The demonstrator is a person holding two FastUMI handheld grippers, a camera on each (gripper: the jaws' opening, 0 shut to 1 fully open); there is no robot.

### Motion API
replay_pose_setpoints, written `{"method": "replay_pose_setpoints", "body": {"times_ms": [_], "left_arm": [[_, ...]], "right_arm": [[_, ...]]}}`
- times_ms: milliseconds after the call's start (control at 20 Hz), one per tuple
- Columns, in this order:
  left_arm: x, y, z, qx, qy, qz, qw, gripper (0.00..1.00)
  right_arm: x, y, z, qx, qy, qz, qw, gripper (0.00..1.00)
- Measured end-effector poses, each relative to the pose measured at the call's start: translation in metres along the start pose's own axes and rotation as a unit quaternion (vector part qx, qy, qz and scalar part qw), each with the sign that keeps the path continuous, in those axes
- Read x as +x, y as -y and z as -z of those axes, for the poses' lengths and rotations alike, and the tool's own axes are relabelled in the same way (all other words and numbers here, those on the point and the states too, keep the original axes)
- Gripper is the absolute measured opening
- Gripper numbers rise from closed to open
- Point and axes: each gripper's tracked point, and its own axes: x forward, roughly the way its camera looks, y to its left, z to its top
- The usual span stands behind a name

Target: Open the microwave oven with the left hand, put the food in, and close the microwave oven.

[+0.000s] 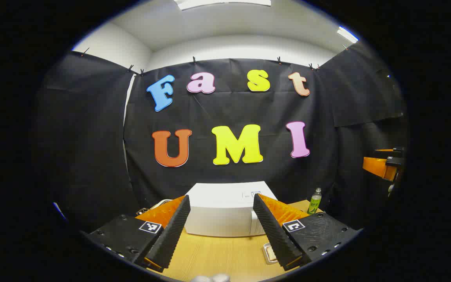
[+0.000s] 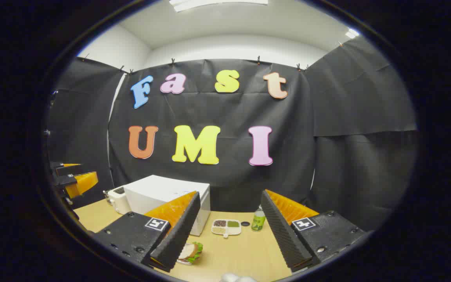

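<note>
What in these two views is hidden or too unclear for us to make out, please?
- Sandwich, right gripper view: partly behind the right tongs' finger.
- Microwave door, left gripper view: edges covered by the left tongs.
- Divided tray: contents too small to identify.

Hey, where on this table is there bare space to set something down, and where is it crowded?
Bare wood lies in front of the microwave oven, and right of the sandwich, nearer than the sectioned dish. It is crowded by the microwave's right side, where that dish and the green bottle stand. A toaster sits left of the microwave.
</note>
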Motion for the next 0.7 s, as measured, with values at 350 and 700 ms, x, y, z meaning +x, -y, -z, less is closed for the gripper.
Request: {"method": "replay_pose_setpoints", "body": {"times_ms": [350, 700], "left_arm": [[0.017, 0.002, 0.003, 0.014, -0.001, 0.000, 1.000, 0.96], [0.031, 0.006, 0.011, 0.021, 0.000, -0.006, 1.000, 0.96]], "right_arm": [[0.011, 0.001, 0.007, 0.004, -0.009, 0.002, 1.000, 1.00], [0.019, 0.005, 0.012, 0.006, -0.014, -0.001, 1.000, 1.00]]}}
